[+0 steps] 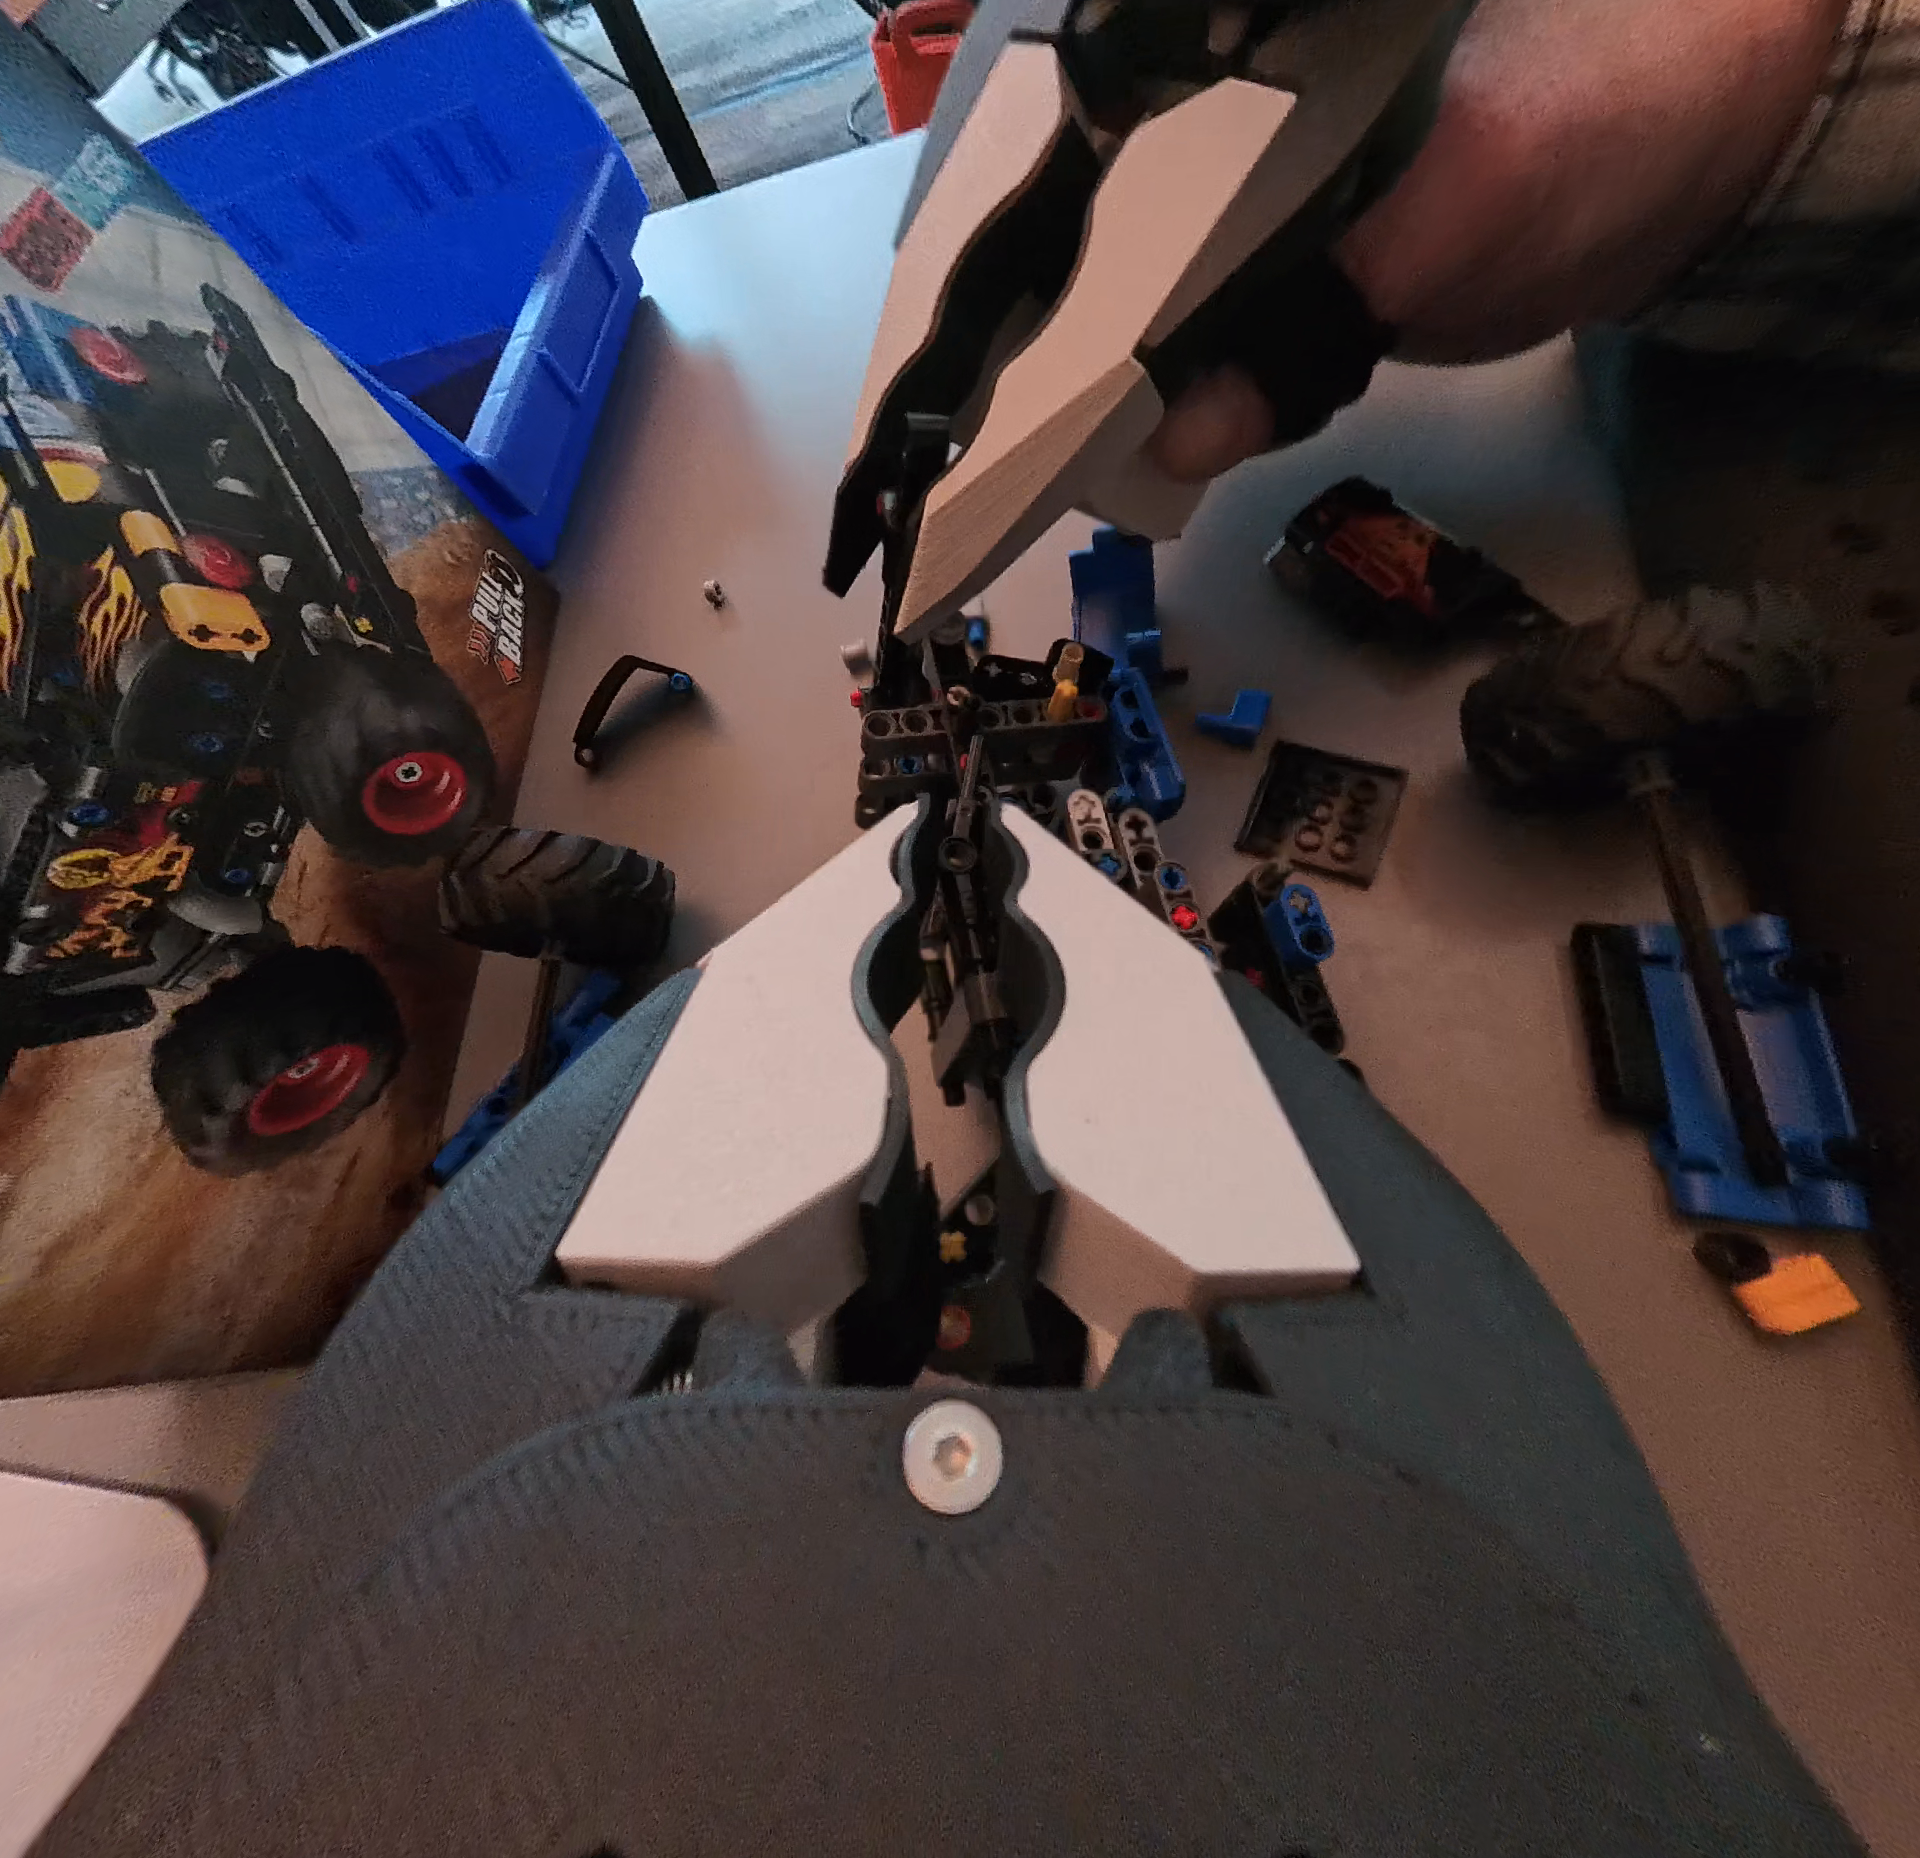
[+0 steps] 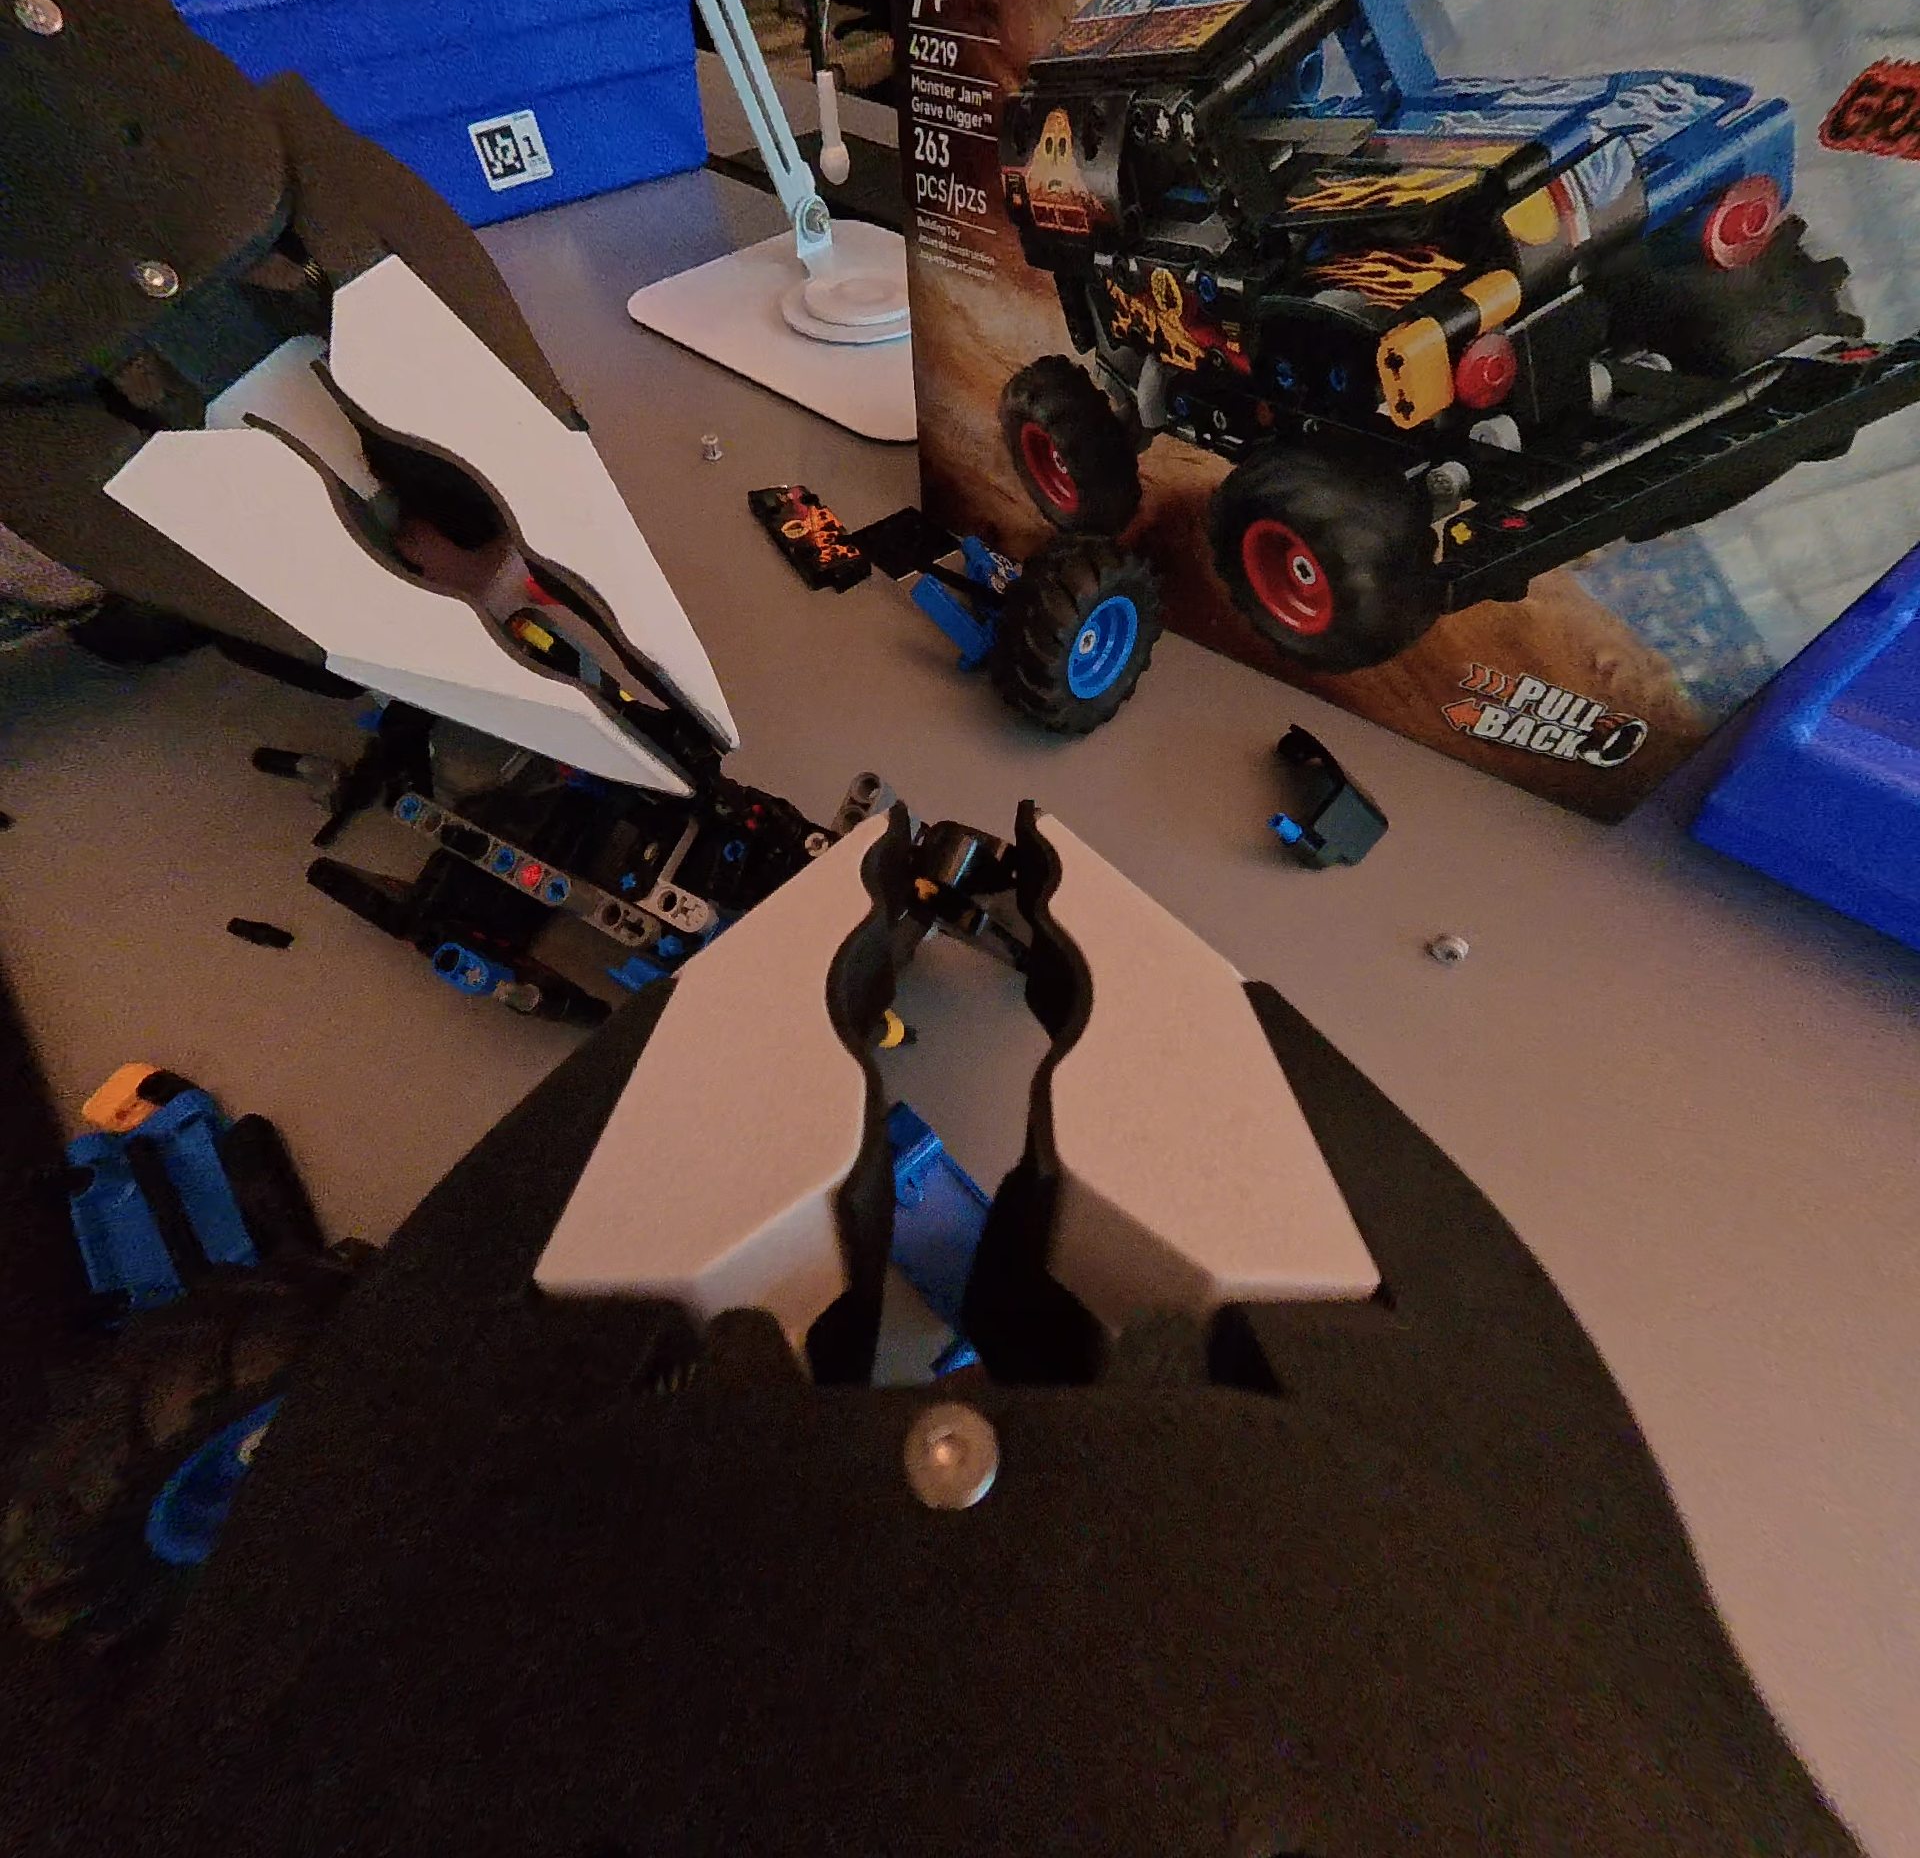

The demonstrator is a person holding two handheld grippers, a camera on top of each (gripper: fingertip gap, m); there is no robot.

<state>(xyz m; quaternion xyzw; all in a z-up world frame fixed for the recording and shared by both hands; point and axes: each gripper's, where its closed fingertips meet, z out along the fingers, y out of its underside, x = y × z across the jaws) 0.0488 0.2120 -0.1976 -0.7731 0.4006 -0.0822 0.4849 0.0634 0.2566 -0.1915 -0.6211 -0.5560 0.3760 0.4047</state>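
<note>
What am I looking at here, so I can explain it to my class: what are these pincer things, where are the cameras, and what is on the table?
There is no robot. A person holds a two-fingered tool in each hand, and each has a camera looking along its fingers. One picture is from the left tool, the other from the right tool; each also shows the other tool. On the grey table lie loose bricks, a wheel, the set's box and a blue bin. Both tools are closed on thin black parts of a half-built model between them.
</note>
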